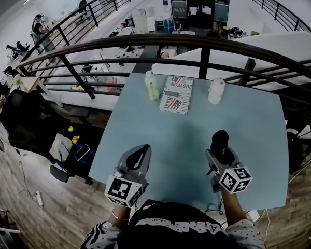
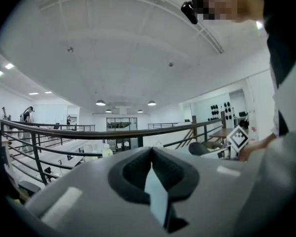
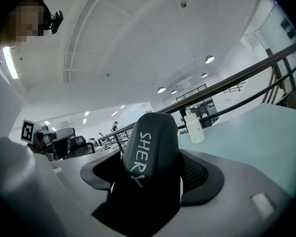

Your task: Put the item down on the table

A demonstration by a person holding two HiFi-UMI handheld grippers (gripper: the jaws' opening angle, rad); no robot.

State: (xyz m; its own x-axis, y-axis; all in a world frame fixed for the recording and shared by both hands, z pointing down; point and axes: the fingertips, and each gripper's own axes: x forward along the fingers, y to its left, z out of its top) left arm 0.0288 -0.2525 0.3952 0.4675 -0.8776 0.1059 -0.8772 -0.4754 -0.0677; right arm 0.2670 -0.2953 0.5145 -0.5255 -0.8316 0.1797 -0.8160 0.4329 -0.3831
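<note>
Left gripper (image 1: 141,150): jaws together, empty.
Right gripper (image 1: 218,148): clamped on black item (image 3: 150,154).
Green bottle (image 1: 152,86), white bottle (image 1: 216,90): upright on table (image 1: 186,134), contents unreadable.

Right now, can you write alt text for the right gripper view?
The right hand-held gripper is shut on a black item lettered SHERY. Beyond it, a white bottle stands on the pale blue table.

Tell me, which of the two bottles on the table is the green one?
The pale green bottle, standing left of the flag-printed packet. The white bottle stands on the packet's right.
</note>
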